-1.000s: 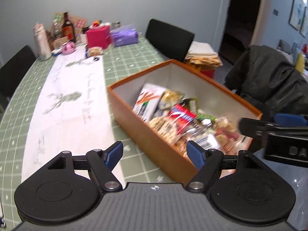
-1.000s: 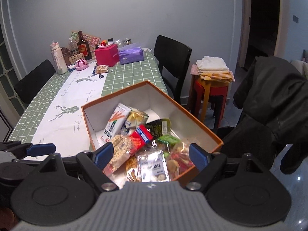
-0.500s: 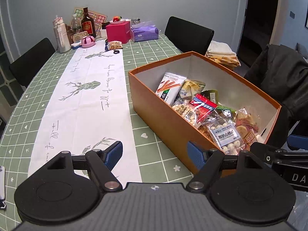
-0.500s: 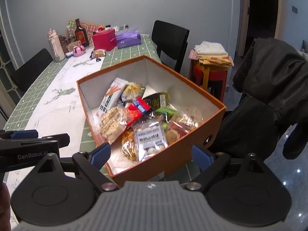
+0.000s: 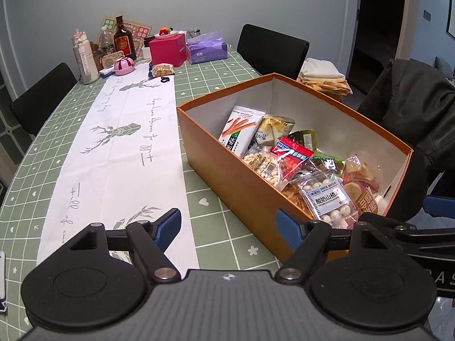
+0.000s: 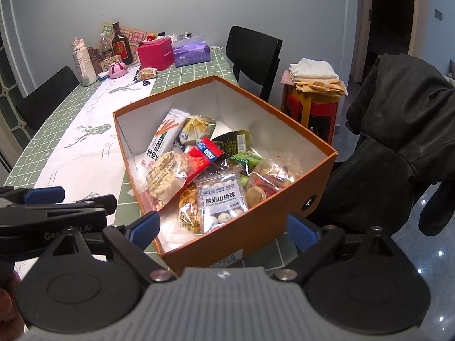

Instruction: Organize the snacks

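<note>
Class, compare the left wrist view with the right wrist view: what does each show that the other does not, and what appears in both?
Only the left wrist view shows the right gripper from the side, at the frame's right edge. Only the right wrist view shows the red stool under the folded cloths, the round hole in the box's end wall, and the left gripper at its left edge. Both show the orange box of snack packets, the hawthorn ball packet, the green checked tablecloth and the pink tissue box.

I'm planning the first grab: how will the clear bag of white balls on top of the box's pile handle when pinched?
The clear bag of white balls is probably floppy, its crinkly film glossy and perhaps slippery. It looks light, the loose balls likely to shift. Lying topmost in the box, it should lift free.
</note>
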{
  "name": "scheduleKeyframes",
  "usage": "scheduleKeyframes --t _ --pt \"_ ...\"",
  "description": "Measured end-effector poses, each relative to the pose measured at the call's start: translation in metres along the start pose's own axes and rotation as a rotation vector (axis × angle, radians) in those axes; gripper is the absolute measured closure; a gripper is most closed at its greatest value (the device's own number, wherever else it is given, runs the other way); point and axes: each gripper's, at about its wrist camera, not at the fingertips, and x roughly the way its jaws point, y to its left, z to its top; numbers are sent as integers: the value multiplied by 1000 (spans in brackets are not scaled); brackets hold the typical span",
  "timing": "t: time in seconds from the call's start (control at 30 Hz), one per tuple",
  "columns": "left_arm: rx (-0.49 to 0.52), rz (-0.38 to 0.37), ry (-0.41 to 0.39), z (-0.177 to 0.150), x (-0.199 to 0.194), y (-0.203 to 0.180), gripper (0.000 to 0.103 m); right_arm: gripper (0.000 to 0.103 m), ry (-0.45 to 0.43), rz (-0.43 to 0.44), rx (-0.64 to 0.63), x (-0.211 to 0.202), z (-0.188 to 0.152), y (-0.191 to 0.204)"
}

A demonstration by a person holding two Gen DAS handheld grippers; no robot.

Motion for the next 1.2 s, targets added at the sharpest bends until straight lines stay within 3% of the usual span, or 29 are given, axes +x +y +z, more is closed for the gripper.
scheduleKeyframes --t 1.2 --pt "14 -4 -3 3 -1 -1 13 9 -4 0 21 -4 1 -2"
